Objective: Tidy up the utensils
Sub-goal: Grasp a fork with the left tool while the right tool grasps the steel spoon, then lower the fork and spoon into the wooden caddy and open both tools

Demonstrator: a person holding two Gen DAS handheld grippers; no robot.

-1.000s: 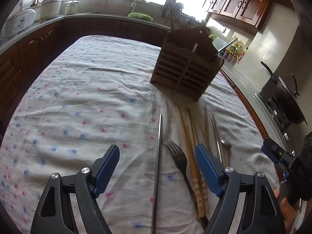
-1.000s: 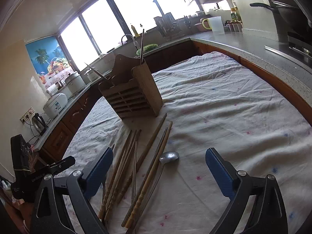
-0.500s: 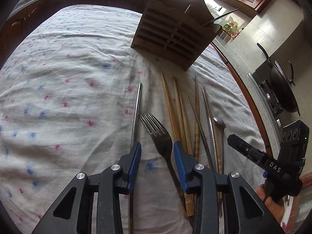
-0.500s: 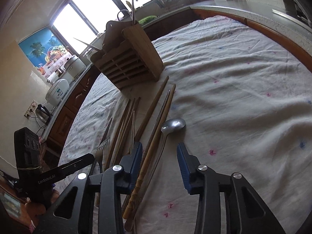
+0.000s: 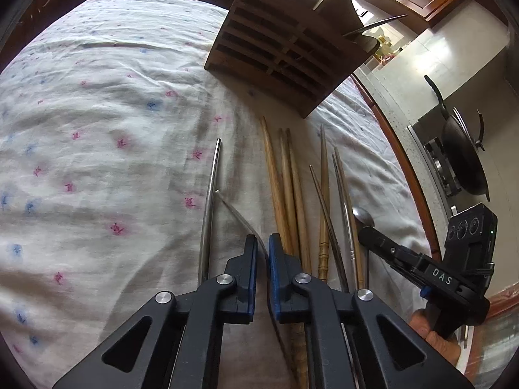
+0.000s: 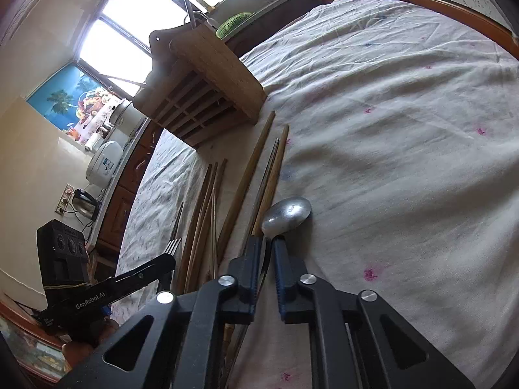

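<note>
My left gripper (image 5: pixel 262 243) is shut on the metal fork (image 5: pixel 241 218), seen edge-on and lifted at its tines; the tines show in the right wrist view (image 6: pixel 173 246). My right gripper (image 6: pixel 268 246) is shut on the handle of the metal spoon (image 6: pixel 287 212), whose bowl sticks out past the pads. The spoon also shows in the left wrist view (image 5: pixel 362 216). Several wooden chopsticks (image 5: pixel 282 188) and metal chopsticks (image 5: pixel 343 201) lie on the cloth. A single metal chopstick (image 5: pixel 209 201) lies left of the fork. The wooden slatted holder (image 5: pixel 285 48) stands beyond, with a few utensils in it.
A white floral cloth (image 5: pixel 97 129) covers the table. A black wok (image 5: pixel 464 159) sits on the stove at the right. A rice cooker (image 6: pixel 103 165) and kettle (image 6: pixel 84 202) stand on the counter by the windows. The table's wooden edge (image 6: pixel 454 16) runs along the counter.
Both grippers have lowered toward the cloth and closed. The left one closed on the fork, which has turned on edge. The right one closed on the spoon's handle.
</note>
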